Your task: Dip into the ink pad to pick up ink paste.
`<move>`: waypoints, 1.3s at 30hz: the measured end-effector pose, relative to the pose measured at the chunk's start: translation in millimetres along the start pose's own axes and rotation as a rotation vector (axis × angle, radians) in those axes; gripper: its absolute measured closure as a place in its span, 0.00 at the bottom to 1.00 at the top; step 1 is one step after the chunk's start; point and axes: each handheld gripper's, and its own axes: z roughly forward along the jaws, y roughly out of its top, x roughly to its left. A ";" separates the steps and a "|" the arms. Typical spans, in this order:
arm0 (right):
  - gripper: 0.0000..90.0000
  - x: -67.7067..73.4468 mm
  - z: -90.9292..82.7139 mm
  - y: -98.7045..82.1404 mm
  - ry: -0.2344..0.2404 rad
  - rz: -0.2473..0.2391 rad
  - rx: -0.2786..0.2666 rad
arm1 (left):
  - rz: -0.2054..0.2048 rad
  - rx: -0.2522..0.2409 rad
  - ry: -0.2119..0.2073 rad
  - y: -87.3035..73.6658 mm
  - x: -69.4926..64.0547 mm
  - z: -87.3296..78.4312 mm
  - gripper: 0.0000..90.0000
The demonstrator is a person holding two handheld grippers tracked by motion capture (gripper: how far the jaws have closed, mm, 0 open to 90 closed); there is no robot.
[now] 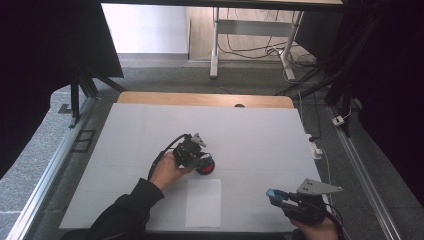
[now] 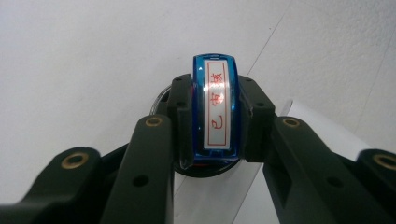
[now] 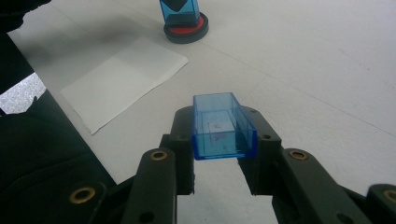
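The right gripper [image 1: 278, 196] hovers near the surface's [image 1: 260, 135] near right corner, its fingers [image 3: 180, 140] clenched on a clear blue cap [image 3: 223, 126]. A white sheet of paper [image 1: 203, 202] lies at the near edge. Just beyond the paper, mid-surface, the left gripper [image 1: 199, 159] has its fingers [image 2: 182, 112] grasping a blue stamp [image 2: 216, 109], pressed onto a round red ink pad [image 1: 206, 166].

We are counting one blue stamp [image 2: 215, 112], one blue cap [image 3: 222, 127], one round red ink pad [image 3: 186, 29] and one sheet of white paper [image 1: 203, 202] on one desk [image 1: 260, 135]. We are seeing two claws, left [image 1: 196, 156] and right [image 1: 276, 196].
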 end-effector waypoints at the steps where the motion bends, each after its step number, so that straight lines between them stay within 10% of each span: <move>1: 0.77 -0.1 -0.1 -0.1 0.000 0.001 -0.001 | 0.002 0.003 0.002 0.7 -0.4 0.0 0.78; 11: 0.77 -0.8 -0.7 -0.2 0.001 0.002 -0.001 | 0.045 0.012 0.029 4.2 -4.7 -0.8 0.78; 23: 0.77 -0.9 -0.8 -0.3 0.005 0.004 -0.004 | -0.010 -0.063 -0.028 8.7 -0.4 -16.7 0.78; 39: 0.77 -0.8 -1.1 -0.4 0.004 0.001 -0.003 | -0.035 -0.012 -0.015 2.6 3.2 -2.0 0.78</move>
